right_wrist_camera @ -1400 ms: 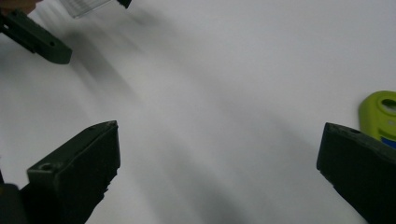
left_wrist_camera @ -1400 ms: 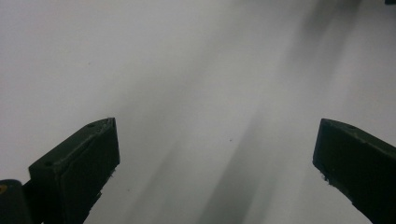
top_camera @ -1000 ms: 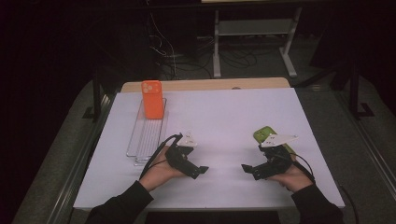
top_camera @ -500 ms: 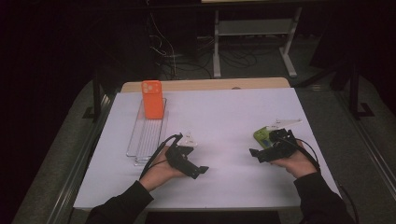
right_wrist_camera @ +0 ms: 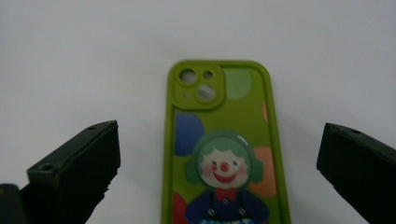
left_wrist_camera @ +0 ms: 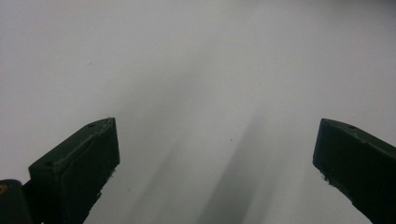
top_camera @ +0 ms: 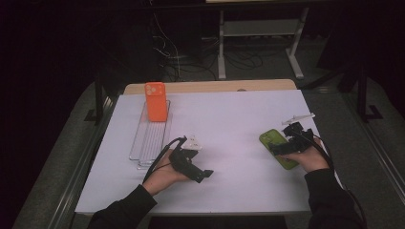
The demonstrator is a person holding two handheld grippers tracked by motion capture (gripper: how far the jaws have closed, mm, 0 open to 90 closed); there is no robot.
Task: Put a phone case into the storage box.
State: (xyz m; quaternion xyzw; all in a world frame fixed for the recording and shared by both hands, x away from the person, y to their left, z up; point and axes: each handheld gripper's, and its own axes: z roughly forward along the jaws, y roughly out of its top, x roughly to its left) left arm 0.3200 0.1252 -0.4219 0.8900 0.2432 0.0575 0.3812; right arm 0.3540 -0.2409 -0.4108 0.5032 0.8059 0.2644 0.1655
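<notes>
1. The right gripper (top_camera: 276, 149) sits over the green phone case printed with a cartoon clown (right_wrist_camera: 222, 154); its jaws stand wide apart, one on each side of the case and clear of its edges.
2. The green phone case lies flat on the white table surface (top_camera: 229, 119), back side up, at about 4 o'clock from the table centre. Its camera cut-out points to 12 o'clock in the right gripper view.
3. The left gripper (top_camera: 203, 174) rests low at about 7 o'clock from the table centre; its jaws are spread apart over bare white surface. Whether it touches the surface is unclear in the high view.
4. An orange phone case (top_camera: 155, 101) stands upright at the far end of a clear ribbed plastic rack (top_camera: 150, 138), at about 10 o'clock, well apart from both grippers.
</notes>
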